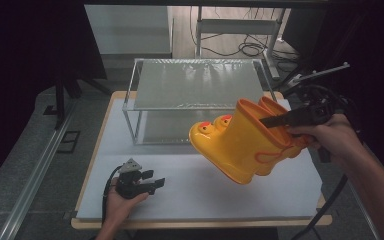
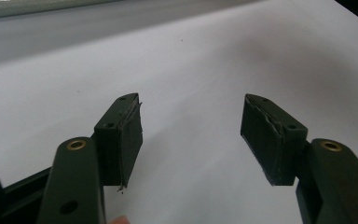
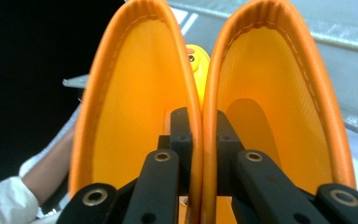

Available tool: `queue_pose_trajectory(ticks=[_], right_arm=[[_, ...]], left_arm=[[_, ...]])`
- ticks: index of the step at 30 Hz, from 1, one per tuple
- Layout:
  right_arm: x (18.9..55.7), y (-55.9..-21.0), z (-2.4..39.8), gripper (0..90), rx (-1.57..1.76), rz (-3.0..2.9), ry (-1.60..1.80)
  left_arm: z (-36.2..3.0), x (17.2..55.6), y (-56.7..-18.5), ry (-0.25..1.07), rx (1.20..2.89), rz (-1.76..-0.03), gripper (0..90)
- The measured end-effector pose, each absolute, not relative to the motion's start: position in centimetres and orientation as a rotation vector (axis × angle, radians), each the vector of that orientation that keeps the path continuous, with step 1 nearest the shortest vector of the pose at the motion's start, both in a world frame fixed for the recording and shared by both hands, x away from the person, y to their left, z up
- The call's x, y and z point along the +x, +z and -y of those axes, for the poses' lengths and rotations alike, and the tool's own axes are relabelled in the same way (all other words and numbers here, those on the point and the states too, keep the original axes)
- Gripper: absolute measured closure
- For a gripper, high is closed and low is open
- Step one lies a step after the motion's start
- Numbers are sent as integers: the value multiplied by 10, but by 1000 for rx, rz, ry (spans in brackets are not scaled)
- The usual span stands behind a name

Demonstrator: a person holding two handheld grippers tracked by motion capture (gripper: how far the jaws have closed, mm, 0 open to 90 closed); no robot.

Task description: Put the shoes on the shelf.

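Note:
A pair of yellow rubber boots (image 1: 240, 142) with orange lining and duck faces on the toes hangs tilted in the air over the right half of the white table (image 1: 190, 195). My right gripper (image 1: 280, 122) is shut on the boots, one jaw inside each shaft, pinching the two touching inner walls (image 3: 200, 140) together. Its fingertips (image 3: 179, 135) sit deep in the orange openings. My left gripper (image 1: 152, 181) rests low at the table's front left, held in a hand. Its jaws stand open over bare white surface, pads (image 2: 126, 140) apart with nothing between them.
A clear two-level shelf (image 1: 195, 97) with a metal frame stands at the back of the table, just behind the boots' toes. Black cables (image 1: 330, 200) trail from the right gripper past the table's right edge. Dark curtains flank both sides.

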State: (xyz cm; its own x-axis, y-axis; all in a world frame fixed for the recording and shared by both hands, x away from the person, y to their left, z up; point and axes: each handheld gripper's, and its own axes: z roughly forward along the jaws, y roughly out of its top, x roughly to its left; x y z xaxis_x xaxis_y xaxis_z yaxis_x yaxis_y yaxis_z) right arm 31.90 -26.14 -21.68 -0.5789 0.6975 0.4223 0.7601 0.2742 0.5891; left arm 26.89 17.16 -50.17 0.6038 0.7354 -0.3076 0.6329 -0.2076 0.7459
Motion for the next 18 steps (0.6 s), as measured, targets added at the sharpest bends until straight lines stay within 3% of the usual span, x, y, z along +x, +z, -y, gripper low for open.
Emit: queue_pose_trajectory(ticks=[12,18], right_arm=[[319,-178,263,827,-1357,2410,-1374],[343,-167,260,827,-1359,2390,-1438]], left_arm=[[-173,269,-499,139,1901,-1086,385],[-171,270,-499,137,1903,-1086,384]])
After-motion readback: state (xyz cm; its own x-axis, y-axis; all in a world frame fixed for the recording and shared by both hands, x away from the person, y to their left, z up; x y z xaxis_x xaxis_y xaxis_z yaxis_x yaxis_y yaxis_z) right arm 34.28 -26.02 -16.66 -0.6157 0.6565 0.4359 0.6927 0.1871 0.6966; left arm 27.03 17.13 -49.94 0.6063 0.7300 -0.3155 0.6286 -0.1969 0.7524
